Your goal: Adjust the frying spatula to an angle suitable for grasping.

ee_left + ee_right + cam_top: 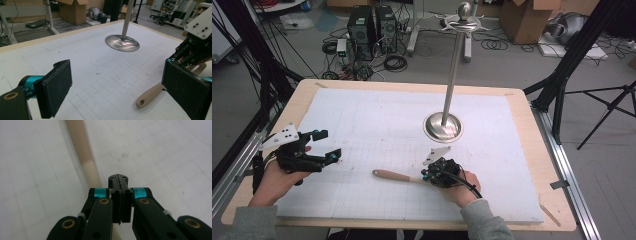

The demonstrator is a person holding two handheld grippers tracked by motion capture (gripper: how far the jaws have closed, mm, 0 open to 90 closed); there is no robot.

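**Right tongs clamped at the wooden handle, left tongs apart**

Hands come in at bottom of high view. My left tongs [325, 146] hover w/ jaws wide apart over the table [377, 107], left side. My right tongs [427, 175] sit at one end of the wooden handle [393, 175], lying near front edge; metal stand [443, 126] behind.

Left gripper view: pads [56, 87] apart, handle [150, 96] lower right.

Right gripper view: jaws pressed together, handle [85, 157] running under them; can't tell what they pinch.
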